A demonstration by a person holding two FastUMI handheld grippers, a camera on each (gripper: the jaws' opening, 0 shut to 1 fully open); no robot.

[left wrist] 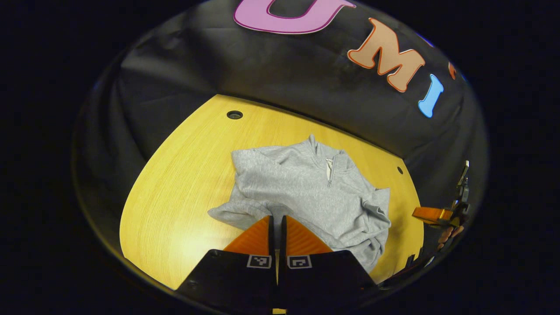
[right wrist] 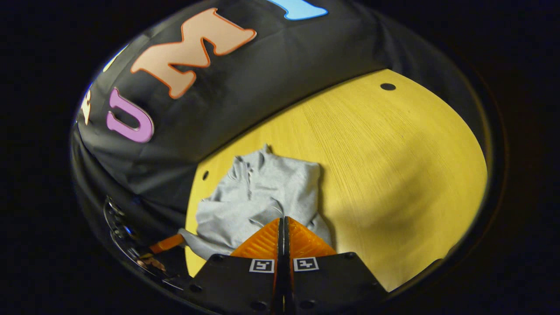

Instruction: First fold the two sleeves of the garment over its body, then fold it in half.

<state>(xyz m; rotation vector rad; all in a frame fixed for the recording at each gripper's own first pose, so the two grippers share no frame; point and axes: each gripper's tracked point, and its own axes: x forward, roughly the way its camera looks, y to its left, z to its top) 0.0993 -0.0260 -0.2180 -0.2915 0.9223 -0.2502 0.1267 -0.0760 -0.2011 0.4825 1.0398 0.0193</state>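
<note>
I am holding the left gripper (left wrist: 276,218) low over the near hem of the grey fleece quarter-zip pullover (left wrist: 306,188), which is lying on the yellow wood-grain tabletop (left wrist: 183,183) with its collar pointing toward the black cloth wall. The gripper's two ridged orange fingers (left wrist: 256,238) are standing almost together, with only a thin slit between them. I cannot tell whether any fleece is caught in that slit, so I am treating it as empty. I am keeping it at the hem because, I judge, that is the edge I will need for the fold in half.

Going rightward across the pullover, the sleeve on the left gripper's side is already lying folded across the body, its cuff end sticking out past the hem toward me. At the middle, the short zip (left wrist: 330,170) is sitting below the raised collar. On the pullover's far right the cloth is bunched and rumpled, so that sleeve fold looks loose to me and may want smoothing before the halving.

Right of the pullover, off its edge, I am holding the right gripper (right wrist: 283,223) above the tabletop. In the right gripper view its orange fingers are pressed together with no cloth visible between them, aimed at the pullover's near edge. I am holding it clear so the two grippers can take matching corners.
</note>
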